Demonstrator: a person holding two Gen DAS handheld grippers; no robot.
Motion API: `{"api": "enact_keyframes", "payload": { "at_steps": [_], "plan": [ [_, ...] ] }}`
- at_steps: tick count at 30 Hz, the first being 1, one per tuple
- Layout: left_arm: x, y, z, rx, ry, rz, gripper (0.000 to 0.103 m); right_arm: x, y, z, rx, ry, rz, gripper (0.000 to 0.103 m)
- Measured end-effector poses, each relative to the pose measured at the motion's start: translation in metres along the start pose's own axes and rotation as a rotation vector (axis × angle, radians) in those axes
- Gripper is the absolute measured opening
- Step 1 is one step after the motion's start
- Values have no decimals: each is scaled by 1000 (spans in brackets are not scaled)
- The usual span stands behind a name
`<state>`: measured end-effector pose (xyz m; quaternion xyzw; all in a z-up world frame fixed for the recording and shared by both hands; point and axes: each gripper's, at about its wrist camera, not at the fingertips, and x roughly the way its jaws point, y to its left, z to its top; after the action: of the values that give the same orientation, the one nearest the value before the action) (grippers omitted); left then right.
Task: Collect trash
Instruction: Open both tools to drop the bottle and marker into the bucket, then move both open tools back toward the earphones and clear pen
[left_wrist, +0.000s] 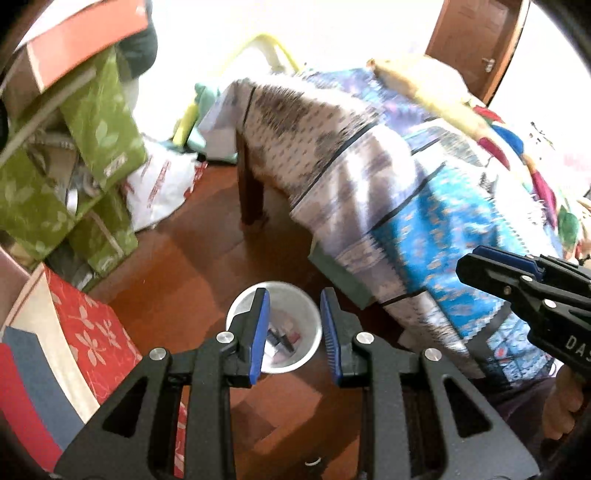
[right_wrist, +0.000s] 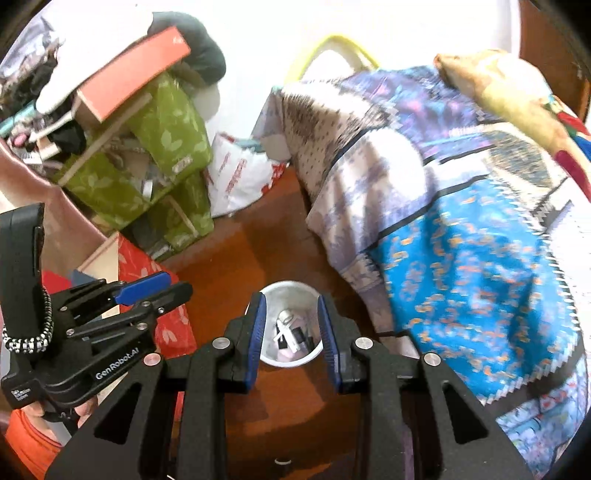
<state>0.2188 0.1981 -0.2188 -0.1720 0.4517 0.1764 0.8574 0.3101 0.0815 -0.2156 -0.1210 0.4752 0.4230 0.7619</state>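
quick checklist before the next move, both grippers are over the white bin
1. Left gripper empty, jaws apart: ok.
2. Right gripper empty, jaws apart: ok.
3. White bin upright on the wooden floor, trash inside: ok.
4. Grippers clear of each other: ok.
5. Bed cover hanging close beside the bin: cannot tell if it touches.
6. More loose trash on the floor: cannot tell.

Wooden floor: white bin (trash inside), green boxes
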Motion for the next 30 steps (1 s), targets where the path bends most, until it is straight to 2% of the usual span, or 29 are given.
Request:
{"api": "enact_keyframes", "payload": {
  "at_steps": [5,13,21,28,30],
  "plan": [
    [-32,-41,10,67,-79,-17,31,-43,-20,-4,51,-87,-32,26],
    [-62,-125,33,174,-162,-107,40,-115,-72,-16,128,-223,-139,26],
    [-50,-204,50,255,-153,-199,41,-168,-140,-40,202,-290,-277,26],
    [-25,-276,61,331,-129,-254,41,-191,-207,-54,276,-284,-396,27],
    [-18,-293,64,347,-124,-269,42,-197,-223,-56,292,-281,-425,32]
  ]
}}
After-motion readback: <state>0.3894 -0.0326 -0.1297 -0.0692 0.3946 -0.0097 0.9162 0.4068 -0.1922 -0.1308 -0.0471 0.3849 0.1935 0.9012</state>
